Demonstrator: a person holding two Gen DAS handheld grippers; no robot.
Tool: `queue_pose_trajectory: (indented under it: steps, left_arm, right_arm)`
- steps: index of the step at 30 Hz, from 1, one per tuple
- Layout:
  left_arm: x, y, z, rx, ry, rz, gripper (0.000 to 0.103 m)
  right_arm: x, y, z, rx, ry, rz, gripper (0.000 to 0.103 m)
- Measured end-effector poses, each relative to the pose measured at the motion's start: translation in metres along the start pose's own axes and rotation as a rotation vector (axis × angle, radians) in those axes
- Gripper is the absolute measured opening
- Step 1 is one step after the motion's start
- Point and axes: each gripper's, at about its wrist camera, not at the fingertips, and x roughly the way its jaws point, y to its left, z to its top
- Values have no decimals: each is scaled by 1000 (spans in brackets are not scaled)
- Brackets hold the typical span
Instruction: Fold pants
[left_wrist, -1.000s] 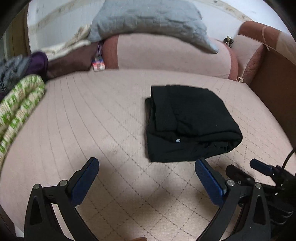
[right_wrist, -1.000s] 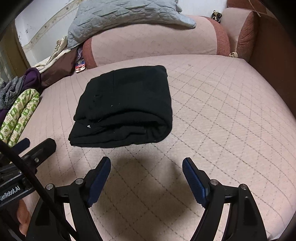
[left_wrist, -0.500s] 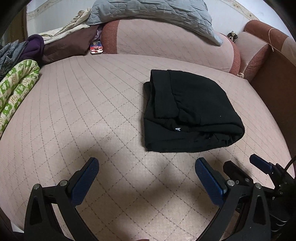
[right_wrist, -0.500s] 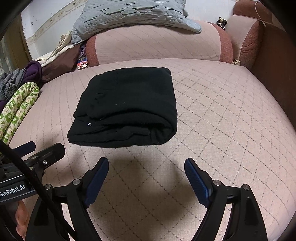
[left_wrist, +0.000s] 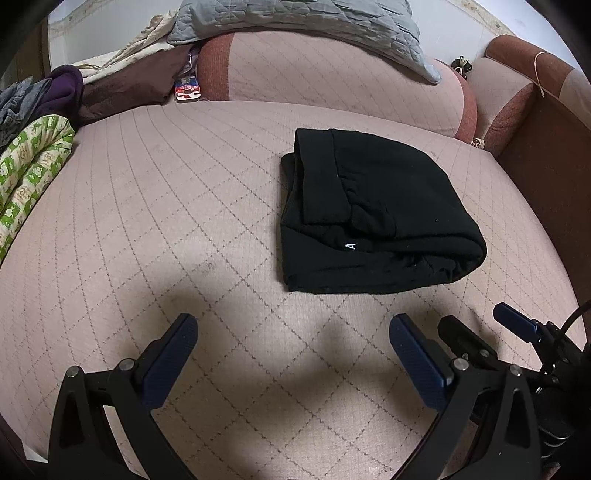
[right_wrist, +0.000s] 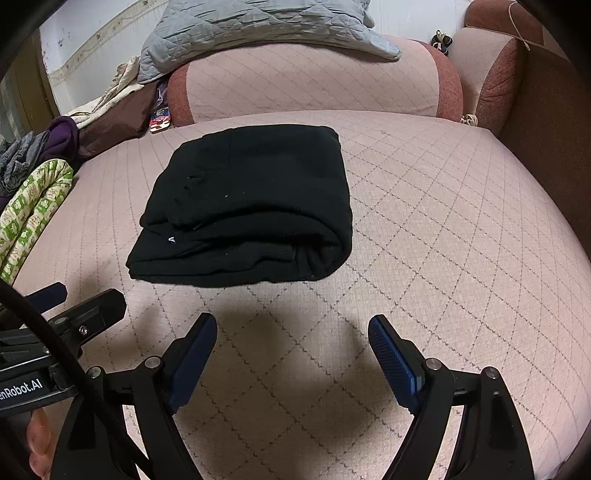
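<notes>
Lying folded into a thick black fabric bundle of pants (left_wrist: 373, 210) mid-way across the pink quilted mattress (left_wrist: 147, 221), ahead of both empty, spread-jawed claws, nearer the right gripper (right_wrist: 291, 354) than the left gripper (left_wrist: 291, 350).

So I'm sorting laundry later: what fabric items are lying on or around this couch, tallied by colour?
Black: 1, the folded pants
Grey: 2, the quilted blanket and a crumpled garment
Green-patterned: 1, the rolled blanket
Purple: 1, a garment
Cream: 1, a cloth
Brown: 1, a cloth
Total: 7
</notes>
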Motion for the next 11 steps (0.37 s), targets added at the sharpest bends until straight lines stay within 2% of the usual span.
queue_pose_trajectory:
  steps: [5,11]
  left_arm:
    - [1,0,-1,-1,6,-12,103]
    - [2,-3,-2,16,3,15,103]
  right_arm:
    - [0,2,-1,-6,-7,-5,88]
    - [2,4,-3,-16,-2,-18,88]
